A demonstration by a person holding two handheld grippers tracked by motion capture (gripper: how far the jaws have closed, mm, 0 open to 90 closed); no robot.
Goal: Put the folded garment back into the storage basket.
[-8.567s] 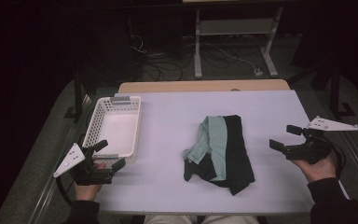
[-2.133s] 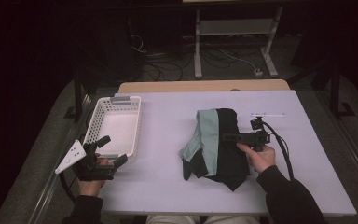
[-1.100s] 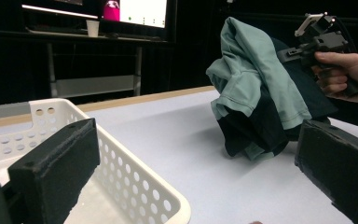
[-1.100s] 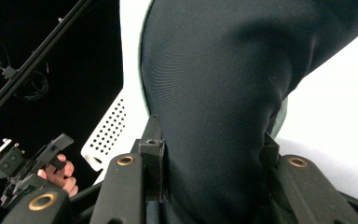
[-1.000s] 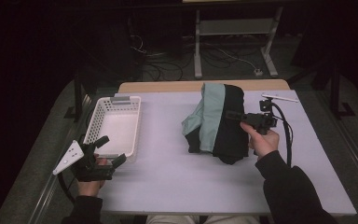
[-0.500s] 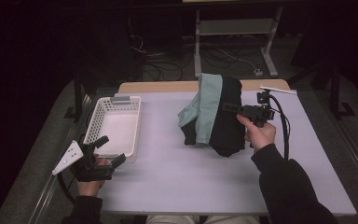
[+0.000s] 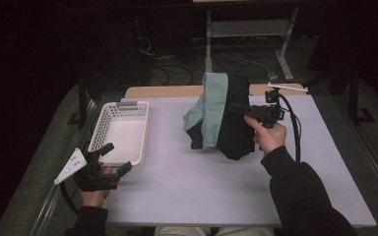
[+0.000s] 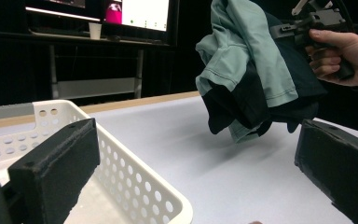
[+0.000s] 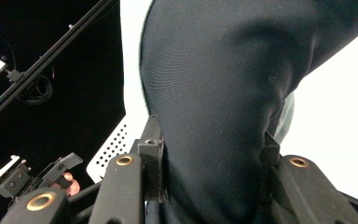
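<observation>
A dark room surrounds a pale table (image 7: 187, 187), behind which a metal frame and cables on the floor can be made out; in the left gripper view a lit screen (image 8: 145, 11) and a paper cup (image 8: 94, 31) are seen on a far desk, with no writing that can be read. A white perforated basket (image 7: 120, 129) is set at the table's left edge, empty. The left gripper (image 7: 109, 159) is held at the near left corner, just beside the basket's near end, its jaws spread wide with nothing between them. A bundle of clothes (image 7: 221, 110), mint green over black, is held lifted above the table's far middle by the right gripper (image 7: 234, 106), whose jaws are clamped on the black fabric. No label or brand is legible on the cloth.
</observation>
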